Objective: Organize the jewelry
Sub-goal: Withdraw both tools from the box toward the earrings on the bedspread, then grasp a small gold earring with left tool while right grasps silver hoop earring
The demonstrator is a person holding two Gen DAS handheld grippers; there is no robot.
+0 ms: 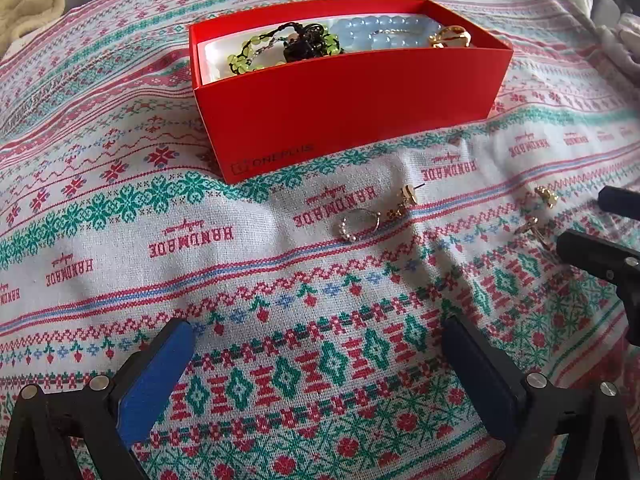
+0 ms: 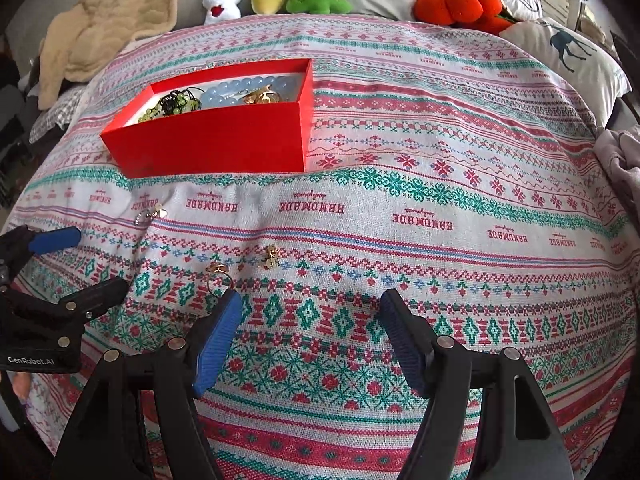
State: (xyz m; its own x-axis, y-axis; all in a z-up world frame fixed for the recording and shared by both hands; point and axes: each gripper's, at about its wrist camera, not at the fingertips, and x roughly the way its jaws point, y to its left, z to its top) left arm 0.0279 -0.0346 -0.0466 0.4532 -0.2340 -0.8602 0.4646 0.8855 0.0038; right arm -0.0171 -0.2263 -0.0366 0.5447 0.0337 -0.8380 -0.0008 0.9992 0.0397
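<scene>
Patterned bedspread (image 2: 400,152); red box (image 2: 224,140) already holds beads. Gold ring (image 2: 218,274) lies beside right gripper (image 2: 310,308), jaws wide, empty. Left gripper (image 1: 316,340) wide, empty. Centre over ring, close gently.

- You get soft, even daylight with only faint shadows and no glare.
- Both views bow strongly toward the rims, where the corners go dark.
- Focus holds sharp centrally.
</scene>
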